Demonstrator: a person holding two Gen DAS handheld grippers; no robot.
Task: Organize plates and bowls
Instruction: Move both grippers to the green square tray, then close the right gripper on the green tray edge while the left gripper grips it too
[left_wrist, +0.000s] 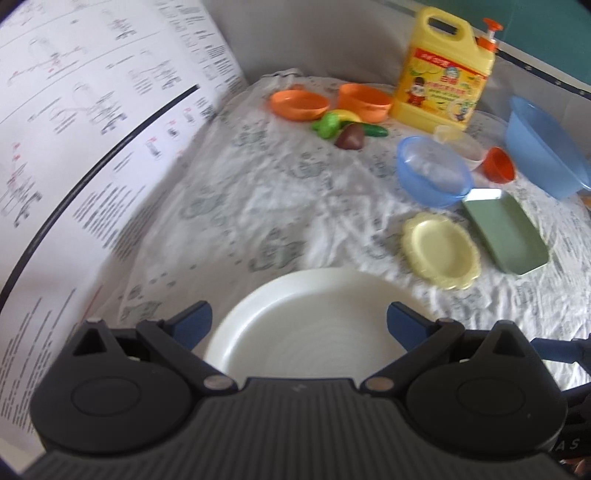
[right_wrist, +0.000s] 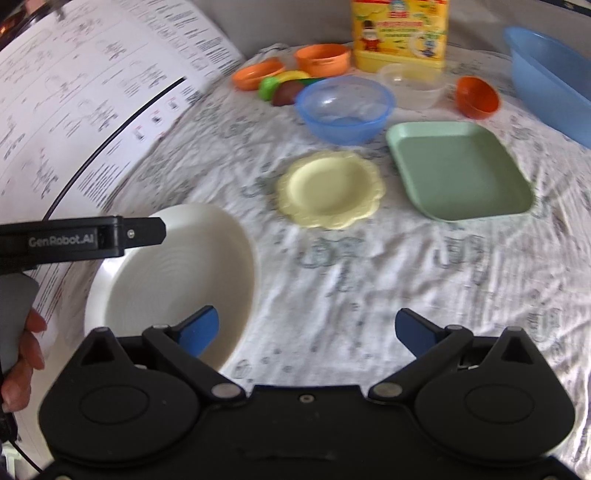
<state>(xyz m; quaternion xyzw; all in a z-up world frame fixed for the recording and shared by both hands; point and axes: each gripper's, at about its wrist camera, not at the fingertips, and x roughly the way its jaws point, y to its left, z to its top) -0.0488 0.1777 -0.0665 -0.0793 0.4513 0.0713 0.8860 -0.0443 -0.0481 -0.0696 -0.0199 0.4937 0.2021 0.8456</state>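
Note:
A white round plate lies on the patterned cloth just below my left gripper, which stands wide open with its blue pads apart from the rim. My right gripper is open too, above bare cloth, with the white plate at its left finger. Farther out lie a pale yellow scalloped plate, a green rectangular tray, a blue bowl, a clear bowl and two orange bowls. The left tool's black body reaches over the white plate.
A large printed sheet rises along the left side. At the back stand a yellow detergent jug, toy vegetables, a tipped orange cup and a big blue basin. A hand shows at the left edge.

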